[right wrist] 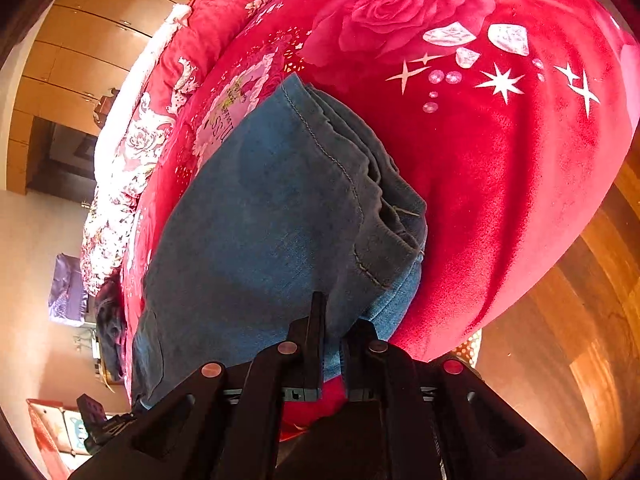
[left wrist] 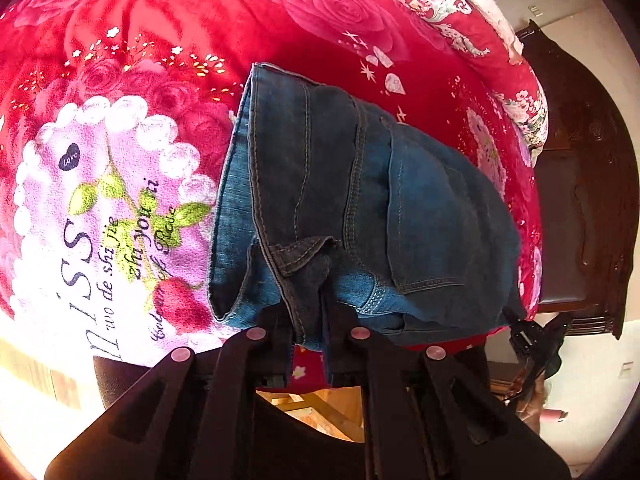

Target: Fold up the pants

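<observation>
Left hand-held gripper [left wrist: 306, 312] pinches near edge of folded pants [left wrist: 360, 208]; right hand-held gripper [right wrist: 334, 320] pinches the opposite end. Pants lie ahead of both on the bed's red blanket [right wrist: 500, 168].

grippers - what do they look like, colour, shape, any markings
Both the left gripper and the right gripper are matte black, with flat, slab-like jaws on angular linkage arms. Each carries four round pale pink-silver pivot caps. No cables, labels or sleeves show.
</observation>
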A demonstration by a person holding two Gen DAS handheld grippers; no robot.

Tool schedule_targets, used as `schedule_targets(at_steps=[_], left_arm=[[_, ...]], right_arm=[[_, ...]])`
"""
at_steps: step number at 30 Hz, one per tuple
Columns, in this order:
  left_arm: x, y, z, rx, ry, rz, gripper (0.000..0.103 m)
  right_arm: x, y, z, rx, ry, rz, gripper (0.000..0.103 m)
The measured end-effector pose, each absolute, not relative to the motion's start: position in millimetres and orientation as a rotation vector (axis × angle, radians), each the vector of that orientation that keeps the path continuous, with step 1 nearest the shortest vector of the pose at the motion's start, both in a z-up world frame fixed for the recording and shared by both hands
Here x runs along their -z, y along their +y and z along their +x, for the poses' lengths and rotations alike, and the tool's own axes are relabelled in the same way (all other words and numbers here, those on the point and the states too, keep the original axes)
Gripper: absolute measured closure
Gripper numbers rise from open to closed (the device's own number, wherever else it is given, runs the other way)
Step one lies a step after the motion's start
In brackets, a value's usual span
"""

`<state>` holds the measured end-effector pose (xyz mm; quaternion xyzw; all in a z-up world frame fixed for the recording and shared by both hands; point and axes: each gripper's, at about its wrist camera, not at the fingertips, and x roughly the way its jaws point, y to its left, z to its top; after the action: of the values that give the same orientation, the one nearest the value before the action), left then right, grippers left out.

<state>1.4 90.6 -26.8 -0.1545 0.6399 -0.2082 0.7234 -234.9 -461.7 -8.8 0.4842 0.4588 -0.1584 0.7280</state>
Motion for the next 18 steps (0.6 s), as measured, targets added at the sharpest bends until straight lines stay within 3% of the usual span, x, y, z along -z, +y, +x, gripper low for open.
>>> schedule_targets(at_steps=[4, 5, 8, 9, 13, 18], left_arm=[[15.5, 96.2, -4.7, 0.466, 1.411, -0.432, 0.091], [12.8, 101.4, -7.6, 0.464, 1.411, -0.473, 0.086], [13.5, 119.6, -20.8, 0.442, 1.442, -0.662, 0.056], [16.8, 120.9, -24.0, 0.443, 1.457, -0.725, 0.053], [29.7, 109.5, -24.7, 0.447, 1.516, -0.837, 0.053], [50.6, 80.9, 1.1, 0.332, 1.574, -0.772, 0.053]], right_arm=[[12.7, -462.1, -237.6, 0.356, 1.005, 1.113, 0.095], [12.6, -462.1, -237.4, 0.353, 1.004, 1.119, 0.095], [12.3, -461.9, -238.1, 0.345, 0.999, 1.138, 0.094], [12.8, -462.2, -238.1, 0.344, 0.996, 1.145, 0.094], [17.0, -462.5, -238.1, 0.342, 0.992, 1.166, 0.090], [19.7, -461.5, -233.6, 0.338, 0.997, 1.173, 0.090]])
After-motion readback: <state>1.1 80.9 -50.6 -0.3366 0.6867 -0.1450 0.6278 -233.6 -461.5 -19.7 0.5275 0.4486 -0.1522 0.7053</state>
